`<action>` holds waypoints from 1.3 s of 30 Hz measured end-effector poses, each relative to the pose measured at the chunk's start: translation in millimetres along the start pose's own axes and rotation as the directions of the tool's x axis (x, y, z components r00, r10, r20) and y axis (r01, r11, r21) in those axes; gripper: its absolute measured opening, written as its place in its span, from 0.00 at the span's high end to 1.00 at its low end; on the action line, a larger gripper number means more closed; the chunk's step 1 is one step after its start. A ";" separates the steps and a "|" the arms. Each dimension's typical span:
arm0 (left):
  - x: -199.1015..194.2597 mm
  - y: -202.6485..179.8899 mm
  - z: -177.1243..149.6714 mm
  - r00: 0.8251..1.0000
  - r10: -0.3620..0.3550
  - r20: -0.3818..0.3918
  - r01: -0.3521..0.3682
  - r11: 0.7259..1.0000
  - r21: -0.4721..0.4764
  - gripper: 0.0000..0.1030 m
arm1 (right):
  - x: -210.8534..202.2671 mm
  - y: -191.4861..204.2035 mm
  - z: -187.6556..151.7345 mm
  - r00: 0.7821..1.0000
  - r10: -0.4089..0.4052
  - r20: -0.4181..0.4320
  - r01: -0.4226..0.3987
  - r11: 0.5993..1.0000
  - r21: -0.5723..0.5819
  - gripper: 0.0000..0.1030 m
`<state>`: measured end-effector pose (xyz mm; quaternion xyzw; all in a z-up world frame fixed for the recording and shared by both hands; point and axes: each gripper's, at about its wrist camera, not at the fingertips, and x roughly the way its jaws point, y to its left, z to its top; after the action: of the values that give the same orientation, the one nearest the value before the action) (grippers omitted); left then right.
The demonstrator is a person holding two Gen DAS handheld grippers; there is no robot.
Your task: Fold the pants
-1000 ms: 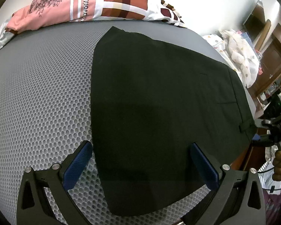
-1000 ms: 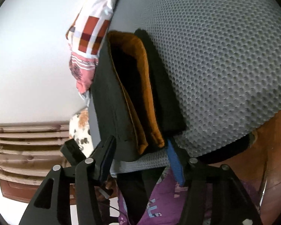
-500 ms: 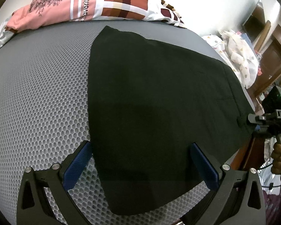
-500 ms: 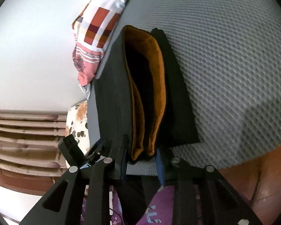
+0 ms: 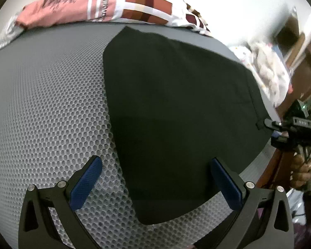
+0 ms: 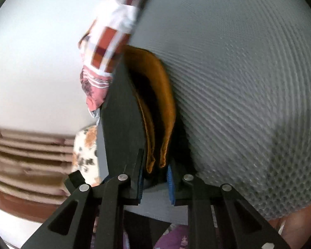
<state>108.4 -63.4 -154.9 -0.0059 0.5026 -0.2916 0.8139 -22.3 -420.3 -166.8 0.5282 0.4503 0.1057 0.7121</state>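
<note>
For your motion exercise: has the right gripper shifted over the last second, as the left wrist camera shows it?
Yes. The right gripper, closing on the pants waistband, rose toward the wooden furniture.

Your grippers [image 5: 154, 183] [image 6: 155, 179] are black frames with silver screws and blue finger pads [image 5: 85, 183]; purple patterned clothing [image 6: 176, 238] shows at the bottom edge

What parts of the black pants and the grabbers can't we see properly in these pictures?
- Left wrist view: the pants lie flat, so their orange lining and the layers beneath are hidden by the top cloth.
- Left wrist view: the right gripper sits small at the edge; its grip is hard to make out.
- Right wrist view: the pillow and wall are motion-blurred.
- Right wrist view: the left gripper is absent, outside the frame.
</note>
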 end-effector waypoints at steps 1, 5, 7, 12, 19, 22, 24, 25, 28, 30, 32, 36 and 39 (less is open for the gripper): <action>0.6 -1.4 -0.8 1.000 0.007 0.001 -0.007 1.000 0.010 0.00 | -0.3 -0.7 -2.2 1.000 0.011 0.000 -0.011 1.000 0.002 0.83; 0.5 0.9 0.3 1.000 -0.004 0.005 0.004 1.000 -0.008 0.00 | -7.5 22.6 -2.2 0.999 0.041 0.016 -0.040 0.998 -0.048 0.83; 0.1 3.0 1.1 1.000 -0.013 0.003 0.013 1.000 -0.013 0.00 | -7.3 29.9 -1.2 1.000 0.027 0.013 -0.026 0.997 -0.075 0.83; -3.5 6.0 -1.9 1.000 -0.020 -0.003 0.020 1.000 -0.022 0.00 | 5.4 -7.3 0.7 1.000 0.021 -0.020 -0.021 0.999 0.041 0.83; -55.6 19.7 3.0 0.993 -0.006 0.116 0.020 0.992 -0.121 0.00 | -37.6 37.8 9.9 0.987 -0.101 0.126 0.118 0.984 -0.131 0.65; -80.8 10.9 13.4 0.977 0.035 0.210 -0.022 0.998 -0.066 0.00 | -57.8 81.7 16.6 0.964 -0.122 0.237 0.188 0.941 -0.282 0.65; -83.8 4.3 26.7 0.971 0.025 0.240 -0.020 1.000 -0.022 0.00 | -58.3 110.2 21.6 0.962 -0.082 0.260 0.182 0.903 -0.389 0.65; -80.8 0.9 34.7 0.969 0.014 0.245 -0.010 1.000 -0.015 0.00 | -49.2 124.9 25.4 0.964 -0.086 0.252 0.193 0.877 -0.439 0.65; -59.9 -7.1 58.4 0.971 -0.039 0.234 0.042 0.999 -0.006 0.00 | -13.1 147.1 36.6 0.962 -0.120 0.247 0.234 0.828 -0.510 0.65; -39.0 -14.1 68.2 0.976 -0.034 0.216 0.035 0.999 0.000 0.00 | 13.6 149.7 49.8 0.961 -0.156 0.228 0.256 0.814 -0.521 0.65; -16.0 -15.8 74.4 0.982 -0.060 0.177 0.062 0.998 -0.007 0.00 | 36.8 145.9 61.2 0.942 -0.226 0.248 0.328 0.780 -0.533 0.65; 9.1 -7.5 69.1 0.992 -0.036 0.122 0.042 0.998 -0.042 0.00 | 45.9 113.9 71.1 0.930 -0.282 0.236 0.363 0.808 -0.465 0.65; 19.3 8.4 61.3 0.994 -0.047 0.102 0.058 0.992 -0.108 0.00 | 50.5 91.6 70.4 0.923 -0.324 0.209 0.384 0.815 -0.434 0.67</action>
<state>169.0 -83.1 -142.8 -0.0786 0.4768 -0.2838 0.8282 89.3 -396.5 -113.3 0.2534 0.4562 0.0431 0.8520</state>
